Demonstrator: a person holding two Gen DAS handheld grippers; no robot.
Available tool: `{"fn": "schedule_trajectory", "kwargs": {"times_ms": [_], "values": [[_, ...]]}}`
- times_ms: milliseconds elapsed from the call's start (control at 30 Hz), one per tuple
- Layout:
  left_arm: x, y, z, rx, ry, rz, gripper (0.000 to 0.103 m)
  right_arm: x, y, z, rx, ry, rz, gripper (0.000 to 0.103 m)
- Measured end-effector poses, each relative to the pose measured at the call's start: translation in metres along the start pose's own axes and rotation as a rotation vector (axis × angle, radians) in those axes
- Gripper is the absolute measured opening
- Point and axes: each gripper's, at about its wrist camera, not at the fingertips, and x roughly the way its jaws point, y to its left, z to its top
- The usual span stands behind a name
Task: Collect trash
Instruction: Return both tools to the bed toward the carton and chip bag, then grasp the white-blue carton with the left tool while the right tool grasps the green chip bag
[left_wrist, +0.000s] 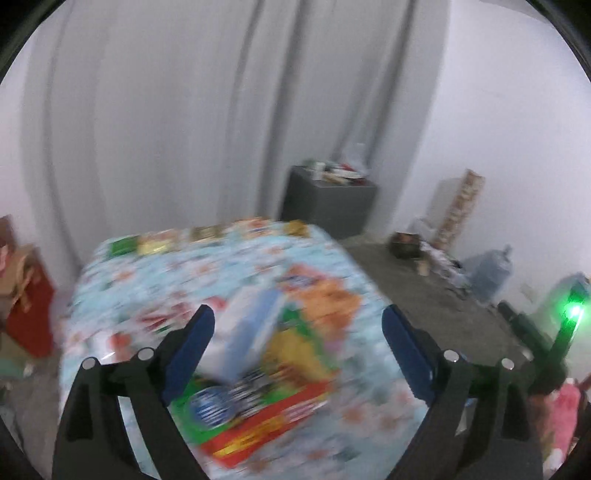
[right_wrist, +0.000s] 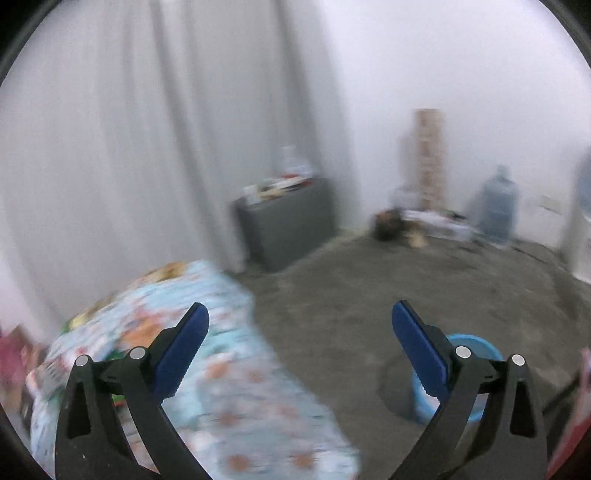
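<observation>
**Both claws spread over a littered bench**

Left claw (left_wrist: 297, 325) is spread wide and grips nothing, hanging above the bench (left_wrist: 122, 280), whose cloth is pale blue with a blurred pattern. Between its fingers lies a heap of trash (left_wrist: 273, 354): a white-and-blue carton on top of orange, green and red packets. Print on them is too blurred to read. More packets (left_wrist: 207, 236) line the far edge.

Right claw (right_wrist: 300, 321) is spread too, empty, past the bench's (right_wrist: 236, 373) right edge, over bare grey floor (right_wrist: 351, 288). A blue bin (right_wrist: 476, 347) stands on the floor just behind its right finger.
</observation>
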Motion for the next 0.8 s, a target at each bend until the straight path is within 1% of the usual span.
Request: {"fn": "schedule_trajectory", "kwargs": {"times_ms": [33,67,133,233,300,333,400,433,467,500,567,600,733,800], "values": [[-0.005,0.014,-0.010,-0.006,-0.004,0.030,0.090,0.003,0.013,0.000,-0.026,0.019,0.049,0.095],[-0.007,0.023,-0.012,-0.008,-0.006,0.041,0.091,0.004,0.024,-0.001,-0.047,0.034,0.090,0.095],[-0.007,0.040,-0.026,-0.016,-0.003,0.065,0.092,0.010,0.044,-0.003,-0.077,0.067,0.181,0.095],[-0.002,0.058,-0.040,-0.025,0.007,0.061,0.092,0.018,0.069,-0.007,-0.095,0.145,0.303,0.095],[0.006,0.062,-0.045,-0.027,0.016,0.037,0.092,0.024,0.082,-0.011,-0.097,0.199,0.370,0.094],[0.008,0.063,-0.048,-0.024,0.019,0.025,0.092,0.025,0.093,-0.013,-0.094,0.229,0.403,0.092],[0.018,0.061,-0.050,-0.010,0.028,0.001,0.092,0.029,0.107,-0.014,-0.085,0.275,0.459,0.084],[0.024,0.061,-0.051,0.003,0.033,-0.011,0.092,0.035,0.113,-0.014,-0.067,0.312,0.496,0.081],[0.029,0.060,-0.052,0.016,0.037,-0.021,0.092,0.038,0.125,-0.017,-0.049,0.340,0.525,0.077],[0.033,0.059,-0.053,0.024,0.041,-0.028,0.092,0.046,0.128,-0.018,-0.016,0.388,0.571,0.072],[0.045,0.056,-0.053,0.041,0.054,-0.059,0.092,0.054,0.137,-0.019,0.030,0.454,0.629,0.068],[0.050,0.056,-0.051,0.045,0.060,-0.072,0.092,0.063,0.141,-0.019,0.060,0.499,0.671,0.064],[0.076,0.045,-0.042,0.088,0.091,-0.122,0.092,0.087,0.165,-0.023,0.139,0.622,0.724,0.054],[0.095,0.040,-0.034,0.114,0.126,-0.153,0.092,0.100,0.171,-0.025,0.156,0.665,0.694,0.051]]}}
